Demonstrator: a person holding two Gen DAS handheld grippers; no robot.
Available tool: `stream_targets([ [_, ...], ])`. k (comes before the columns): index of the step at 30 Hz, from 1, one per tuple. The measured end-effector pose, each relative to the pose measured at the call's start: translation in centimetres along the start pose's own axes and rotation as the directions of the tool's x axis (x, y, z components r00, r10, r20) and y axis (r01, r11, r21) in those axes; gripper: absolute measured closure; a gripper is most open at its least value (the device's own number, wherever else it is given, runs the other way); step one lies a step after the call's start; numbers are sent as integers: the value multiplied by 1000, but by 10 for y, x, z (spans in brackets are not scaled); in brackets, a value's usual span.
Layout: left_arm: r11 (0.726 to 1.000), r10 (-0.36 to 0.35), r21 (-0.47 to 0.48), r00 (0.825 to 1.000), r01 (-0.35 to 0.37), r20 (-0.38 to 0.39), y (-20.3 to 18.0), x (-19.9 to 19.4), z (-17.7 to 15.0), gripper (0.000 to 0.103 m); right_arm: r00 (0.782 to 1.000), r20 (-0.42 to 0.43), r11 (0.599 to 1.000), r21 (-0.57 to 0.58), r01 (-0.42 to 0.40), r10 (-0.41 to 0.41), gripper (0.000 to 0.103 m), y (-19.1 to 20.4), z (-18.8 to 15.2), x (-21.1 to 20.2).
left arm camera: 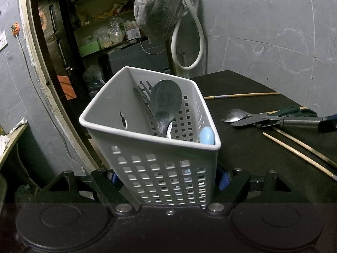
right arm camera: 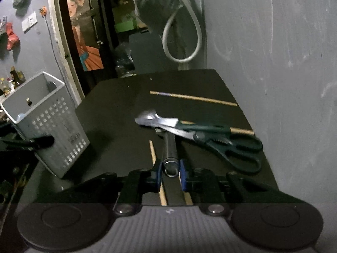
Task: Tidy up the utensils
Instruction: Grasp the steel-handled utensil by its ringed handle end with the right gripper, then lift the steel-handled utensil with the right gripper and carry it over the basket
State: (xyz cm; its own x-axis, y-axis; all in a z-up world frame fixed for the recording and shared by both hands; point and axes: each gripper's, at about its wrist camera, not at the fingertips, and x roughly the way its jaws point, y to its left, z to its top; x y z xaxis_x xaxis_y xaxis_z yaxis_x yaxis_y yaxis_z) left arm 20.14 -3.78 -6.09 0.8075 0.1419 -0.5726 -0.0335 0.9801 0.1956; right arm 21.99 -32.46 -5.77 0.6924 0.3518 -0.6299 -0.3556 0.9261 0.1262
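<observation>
My left gripper point(left arm camera: 168, 179) is shut on the lower walls of a white perforated utensil caddy point(left arm camera: 126, 109), which leans at the table's left edge. A large steel spoon point(left arm camera: 166, 103), flat metal utensils and a pale blue handle point(left arm camera: 207, 136) stand inside it. In the right wrist view the caddy point(right arm camera: 48, 122) is at the far left. My right gripper point(right arm camera: 171, 175) is shut on the round handle end of a knife point(right arm camera: 170, 147). Its blade points away, beside a steel spoon point(left arm camera: 233, 115) and under green-handled scissors point(right arm camera: 227, 145).
Wooden chopsticks lie loose on the black table point(right arm camera: 126, 97): one at the back point(right arm camera: 193, 98), others near the knife point(right arm camera: 152, 149) and toward the front right point(left arm camera: 299, 151). A grey wall point(right arm camera: 273, 63) borders the right; a doorway and a hanging bag point(left arm camera: 160, 10) lie behind.
</observation>
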Motion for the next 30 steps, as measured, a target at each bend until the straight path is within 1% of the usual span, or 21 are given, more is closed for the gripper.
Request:
stream_targets([
  [5,1000,1,1,1000,-1,0,-1,0,0,20,1000,-7,1000,-3,5,-5,84,2,14,-8],
  [12,1000,1,0,1000,-1,0,-1,0,0,20,999,40,1000,-6,3,-3,84,5,33,-22],
  [23,1000,4,2,1000,-4,1,0,0,0,20,996,83,1000,-25,-11,13,84,5,55,-23],
  [30,1000,4,3,1000,-4,1,0,1,0,20,994,107,1000,-13,-12,13,83,5,58,-19],
])
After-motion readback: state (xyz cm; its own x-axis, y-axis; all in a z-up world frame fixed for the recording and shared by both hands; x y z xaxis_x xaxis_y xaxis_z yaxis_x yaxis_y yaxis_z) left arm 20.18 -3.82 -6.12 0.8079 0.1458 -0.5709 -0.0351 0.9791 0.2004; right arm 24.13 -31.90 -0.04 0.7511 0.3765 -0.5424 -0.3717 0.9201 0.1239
